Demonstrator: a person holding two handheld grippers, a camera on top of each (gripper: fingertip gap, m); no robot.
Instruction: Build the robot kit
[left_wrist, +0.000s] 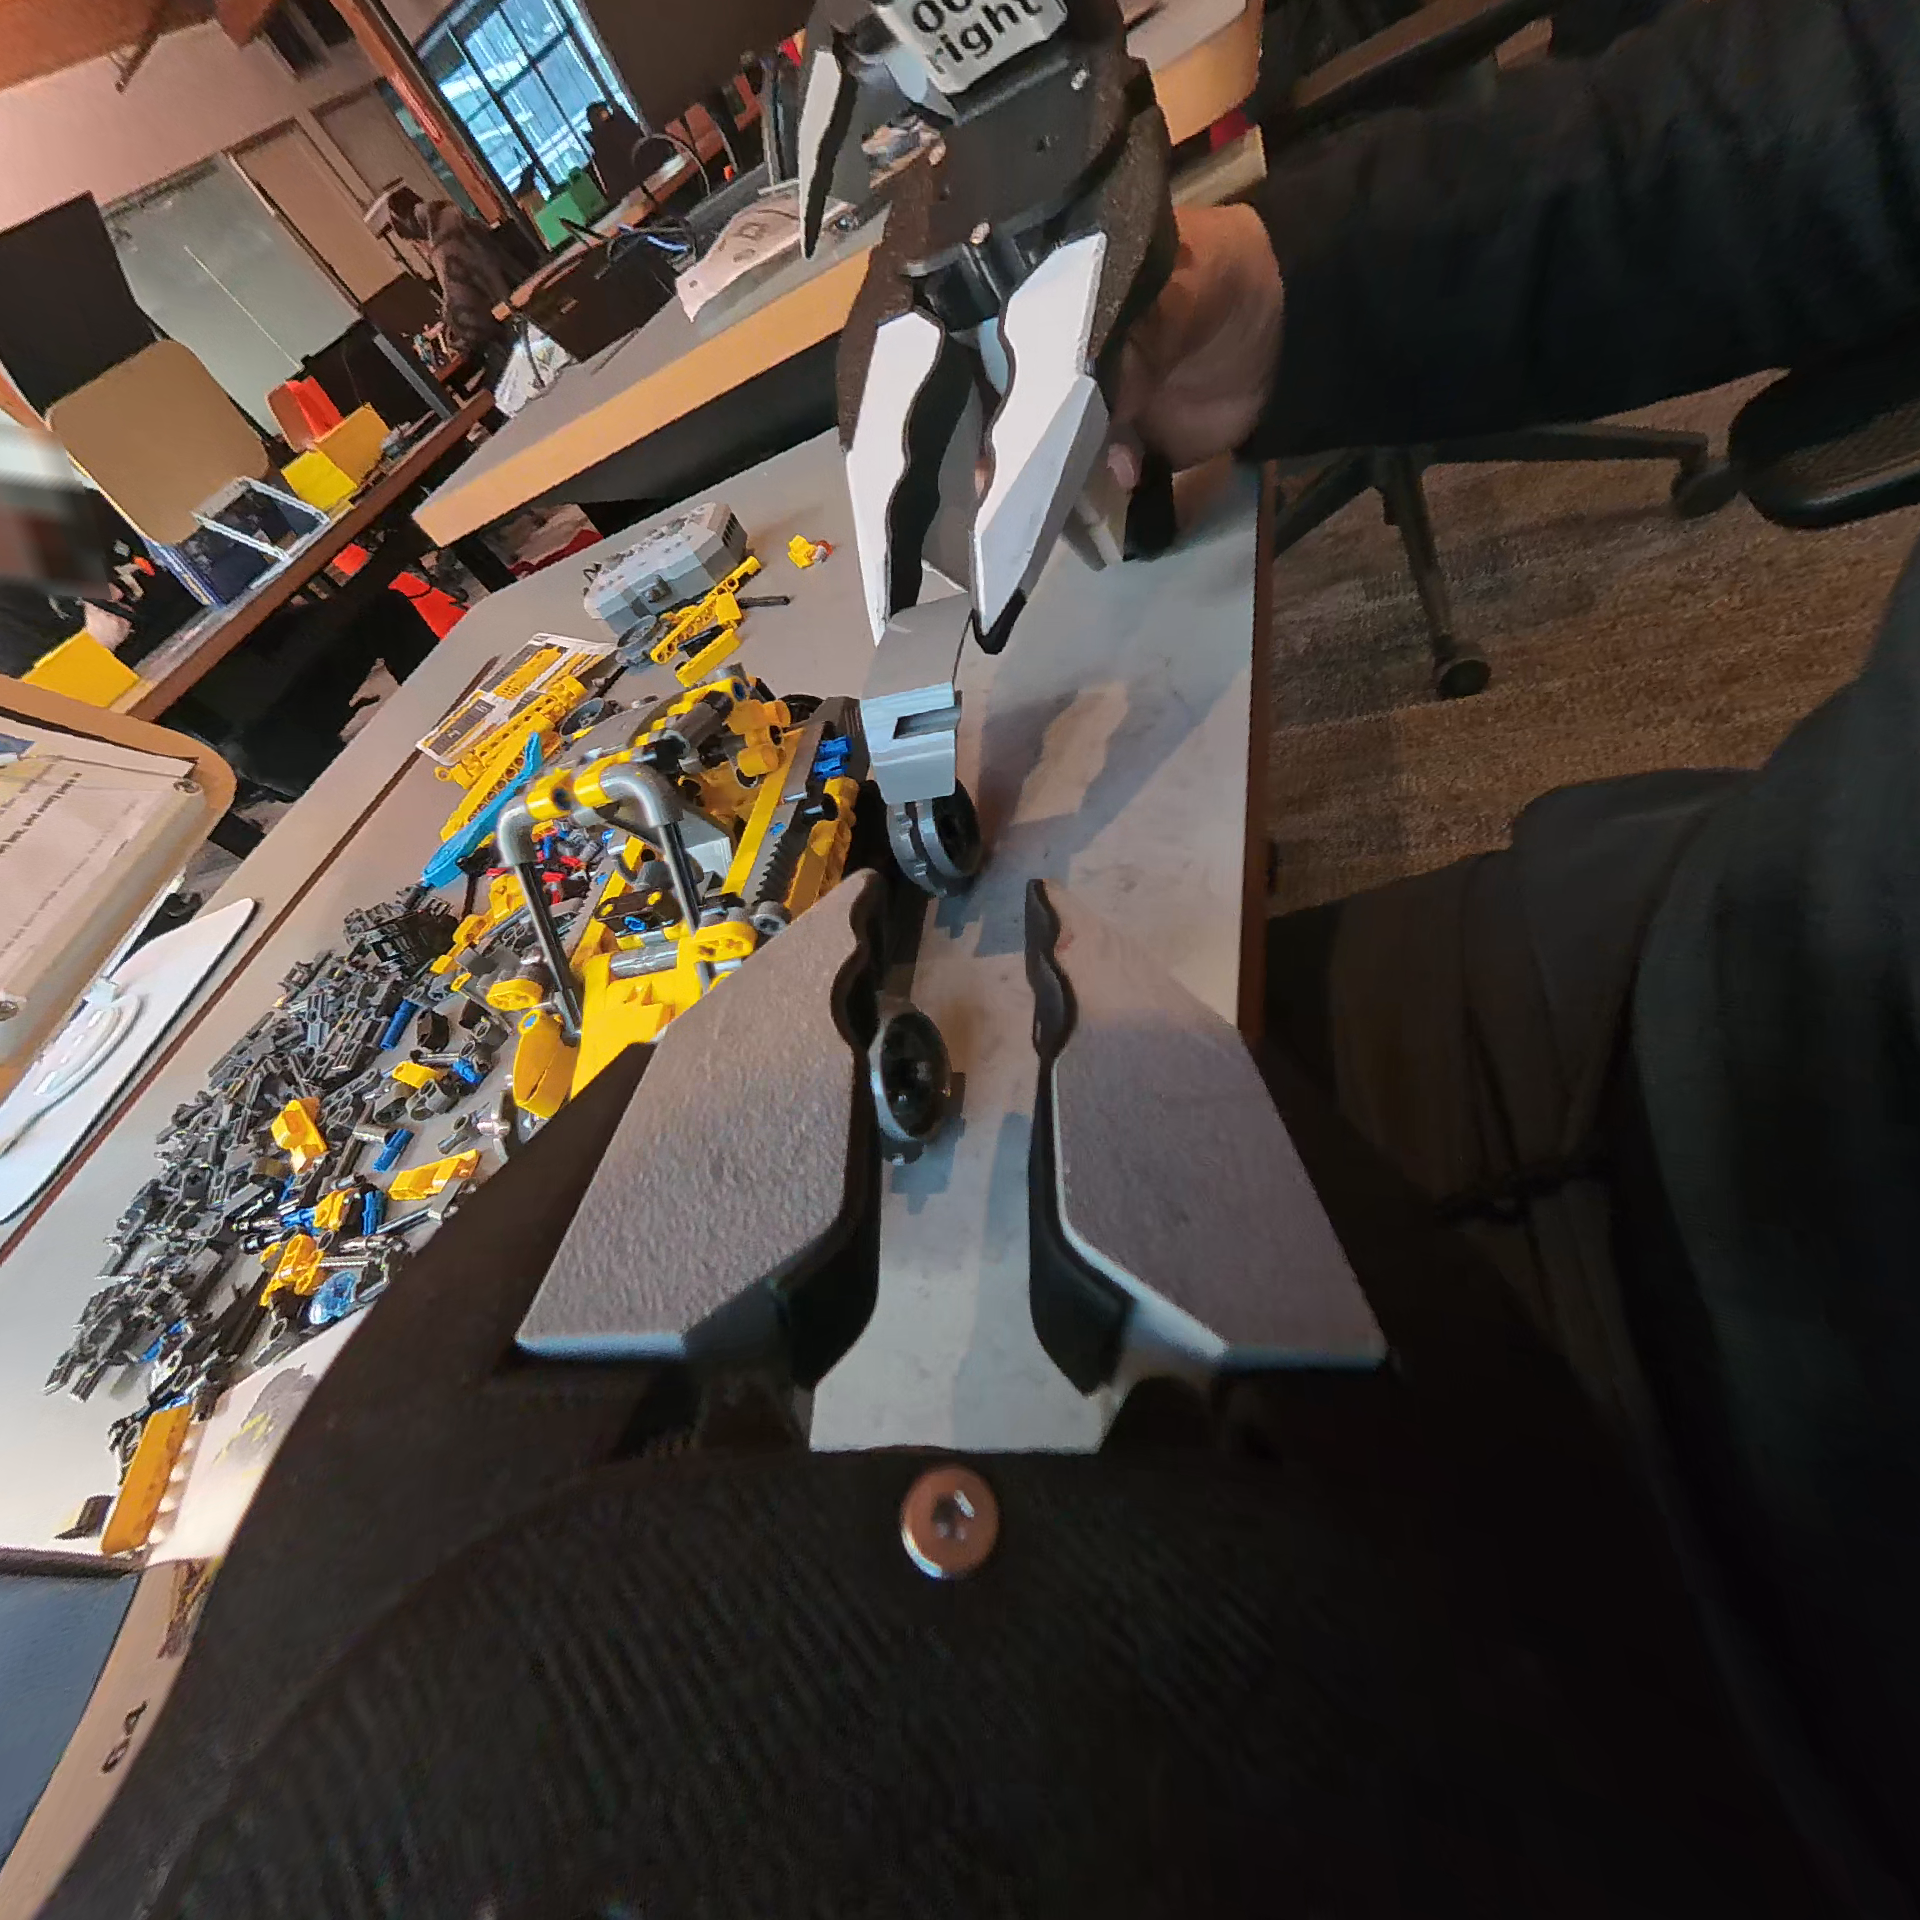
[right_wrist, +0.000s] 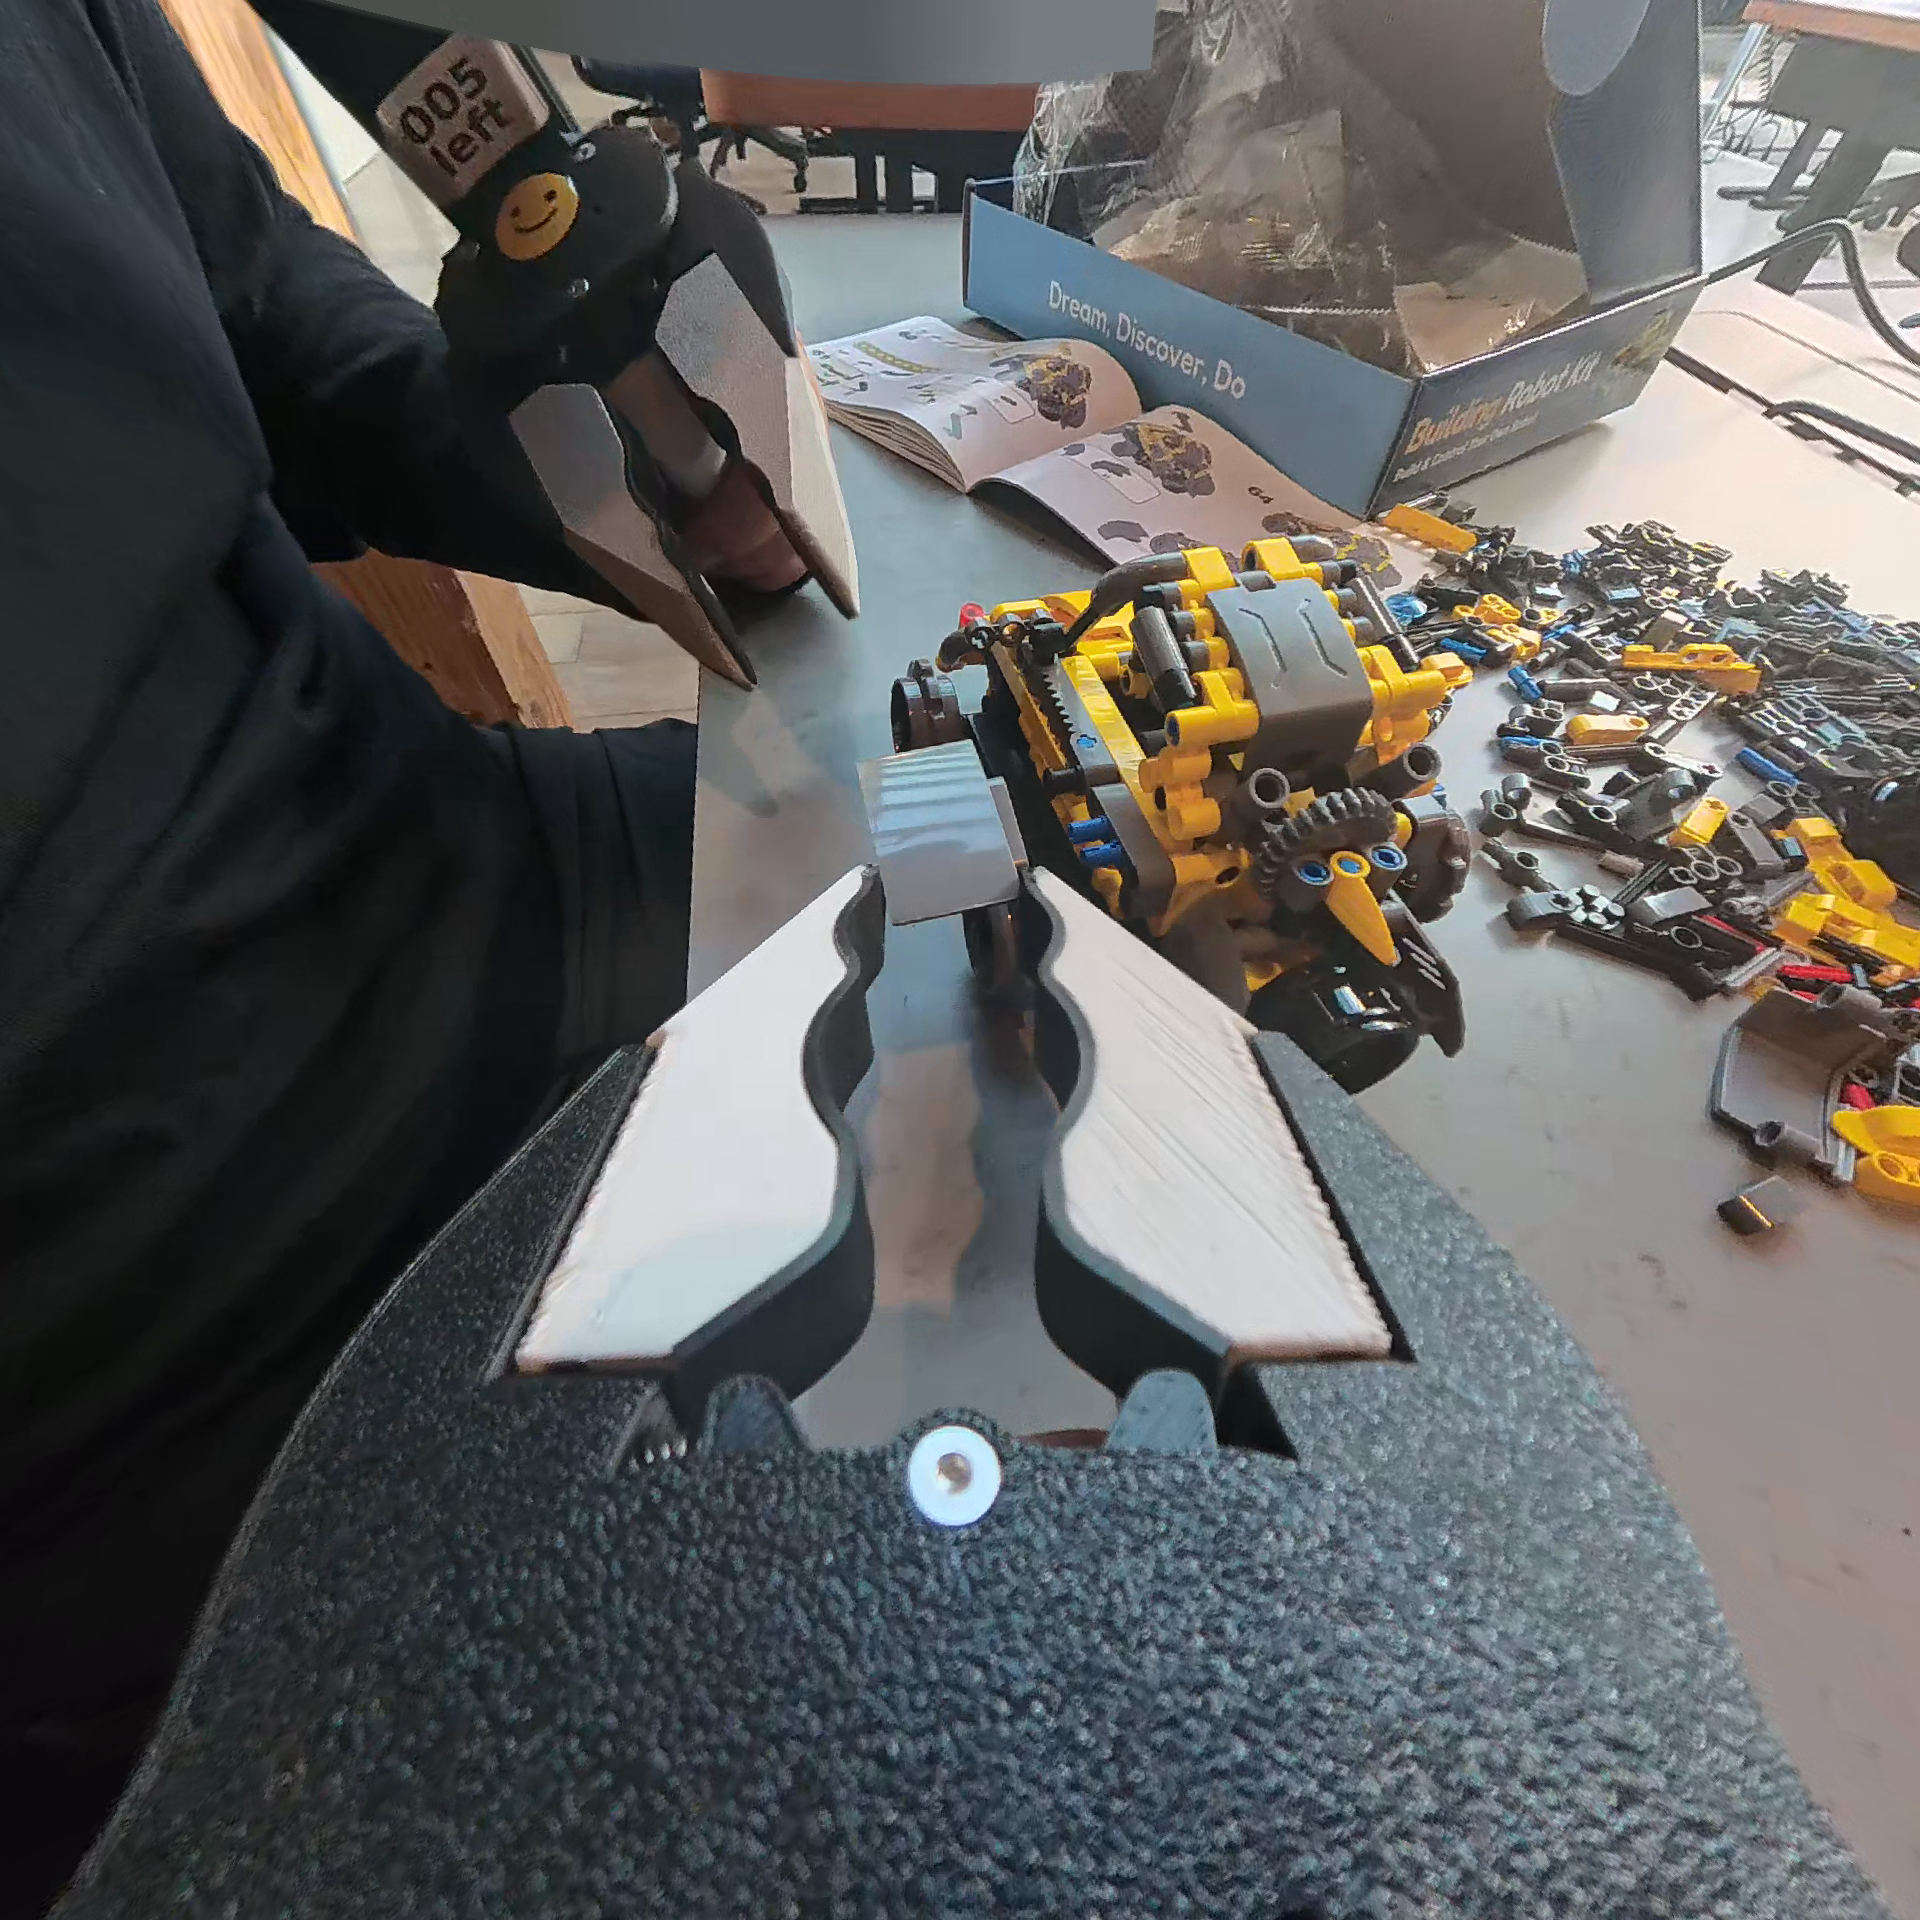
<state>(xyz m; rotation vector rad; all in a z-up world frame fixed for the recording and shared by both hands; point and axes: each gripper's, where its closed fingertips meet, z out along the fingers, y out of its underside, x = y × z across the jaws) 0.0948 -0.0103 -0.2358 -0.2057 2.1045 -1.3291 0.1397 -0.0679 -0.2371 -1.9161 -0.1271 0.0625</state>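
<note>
Your right gripper (right_wrist: 956, 883) has its tips closed on the grey panel (right_wrist: 940, 847) at the near side of the yellow model (right_wrist: 1216, 769); the left wrist view confirms that grip from the side. Your left gripper (left_wrist: 951, 904) is spread wide and holds nothing. Only its view shows a dark wheel (left_wrist: 914, 1070) by the left finger. Only the right wrist view shows the booklet (right_wrist: 1039, 426) and blue box (right_wrist: 1299, 343) beyond the jaws.

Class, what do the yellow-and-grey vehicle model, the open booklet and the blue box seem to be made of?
Yellow-and-grey vehicle model: probably moulded hard plastic, glossy; studs, pin holes and shiny highlights show. Open instruction booklet: paper, matte; thin pages curve at the spine. Blue box: likely printed cardboard, slight sheen; folded flaps and a thin wall edge.
</note>
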